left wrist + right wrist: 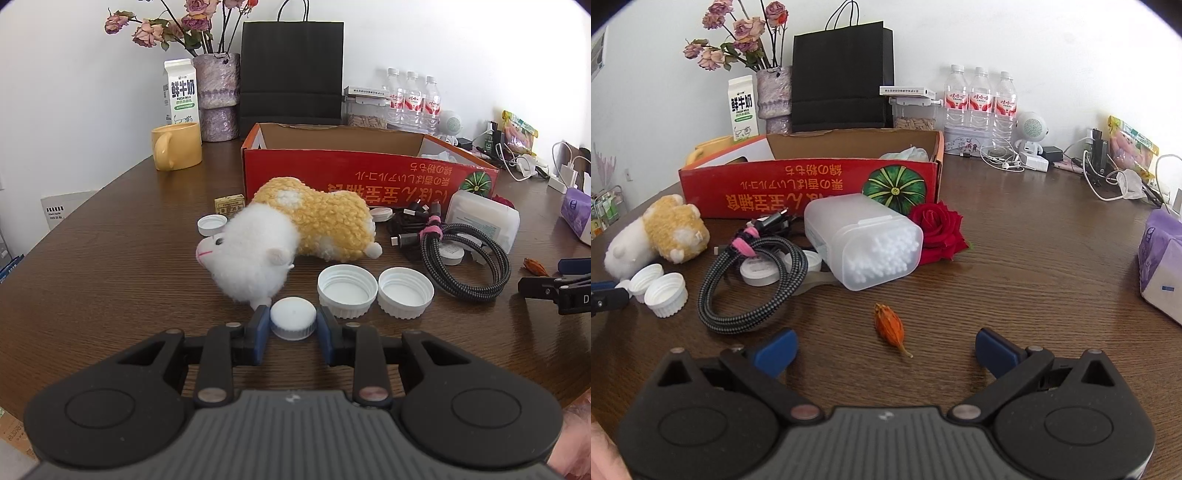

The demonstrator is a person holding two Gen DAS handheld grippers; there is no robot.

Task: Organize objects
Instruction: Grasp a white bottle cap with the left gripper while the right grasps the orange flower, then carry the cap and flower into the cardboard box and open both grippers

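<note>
My left gripper (293, 320) is shut on a white bottle cap (293, 315), low over the wooden table (110, 266). Two more white caps (347, 290) (405, 292) lie open side up just right of it. A yellow and white plush sheep (295, 229) lies beyond, in front of the open red cardboard box (369, 173). My right gripper (885, 349) is open and empty, with a dried orange flower bud (889, 326) on the table between its fingers. A cotton swab box (864, 240), a red rose (938, 229) and a coiled braided cable (753, 284) lie ahead.
A yellow mug (176, 146), milk carton (181, 94), vase of dried roses (218, 96), black paper bag (291, 70) and water bottles (413, 98) stand at the back. A purple tissue pack (1163, 262) lies at the right. Chargers and wires (1108, 170) clutter the back right.
</note>
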